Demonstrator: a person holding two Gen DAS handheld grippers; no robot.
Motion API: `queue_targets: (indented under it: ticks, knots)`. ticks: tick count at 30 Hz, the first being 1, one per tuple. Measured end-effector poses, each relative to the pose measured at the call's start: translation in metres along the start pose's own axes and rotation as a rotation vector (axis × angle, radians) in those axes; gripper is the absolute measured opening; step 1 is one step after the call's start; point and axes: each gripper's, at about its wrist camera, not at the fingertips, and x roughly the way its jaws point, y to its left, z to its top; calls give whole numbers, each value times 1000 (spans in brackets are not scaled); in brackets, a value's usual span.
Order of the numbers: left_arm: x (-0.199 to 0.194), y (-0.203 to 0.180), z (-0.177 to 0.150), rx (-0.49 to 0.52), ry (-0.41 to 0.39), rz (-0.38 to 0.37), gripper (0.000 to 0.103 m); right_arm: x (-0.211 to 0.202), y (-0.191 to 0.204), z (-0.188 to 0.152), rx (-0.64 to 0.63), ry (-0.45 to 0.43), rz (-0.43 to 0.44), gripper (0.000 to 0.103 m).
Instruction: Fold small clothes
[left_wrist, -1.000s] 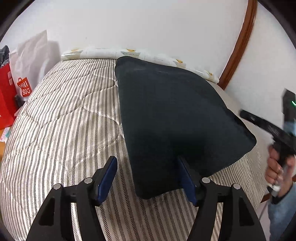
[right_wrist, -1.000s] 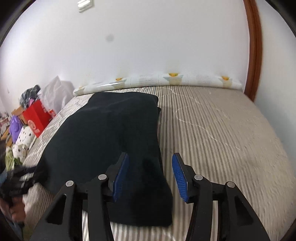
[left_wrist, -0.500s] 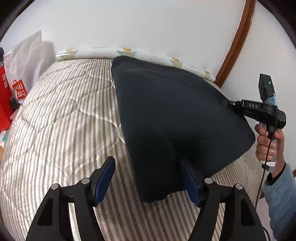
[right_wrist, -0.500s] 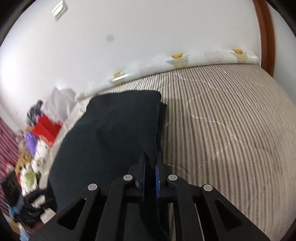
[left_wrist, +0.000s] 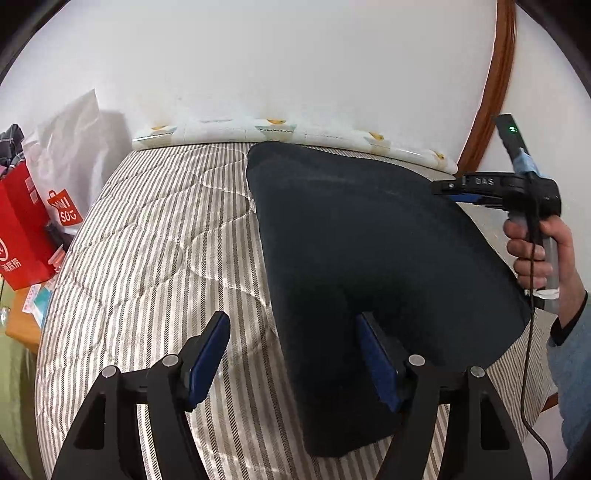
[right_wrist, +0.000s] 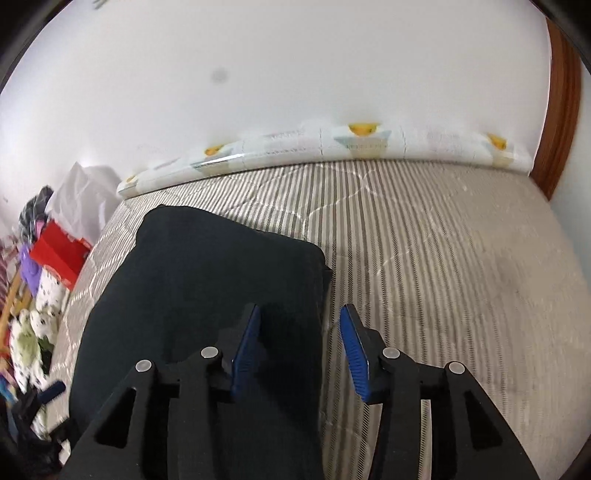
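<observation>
The folded dark garment (left_wrist: 373, 266) lay flat on the striped mattress (left_wrist: 155, 258). The left gripper (left_wrist: 293, 354) had its fingers spread wide — the garment's near corner lay between them, by the right-hand pad, which did not press it. The right gripper (right_wrist: 299, 347) was opening, its pads apart over the garment's right edge (right_wrist: 317, 295), pinching nothing — one pad above the cloth, the other above bare mattress.

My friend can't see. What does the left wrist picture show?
A dark folded garment lies on a striped bed. The left claw is open at its near corner. At right, a hand holds the right claw over its far edge.
</observation>
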Motion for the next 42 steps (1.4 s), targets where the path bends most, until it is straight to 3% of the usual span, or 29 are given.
queue_targets:
  ticks: [13,15,19,22,25,28,35,42]
  knots:
    - [11,-2,-6,-13,25,-11,73,49,0,25,111,37,56,44]
    - [11,-1,-8,-21,23,-17,73,48,3,27,79,26,85,17]
    - [12,1,-8,-33,32,-35,73,27,-2,32,58,-103,127,14]
    - [13,-2,-8,-15,28,-28,74,43,-5,39,90,-62,69,12]
    - [12,1,-8,-13,24,-34,74,47,-11,39,123,-10,79,16]
    - [13,3,-9,-18,16,-45,77,22,-12,29,84,-31,53,21]
    - [11,9,-10,-51,7,-86,77,-32,-26,-30,20,-19,51,46]
    - [6,10,-17,-42,3,-104,77,-39,-46,-95,142,22,202,47]
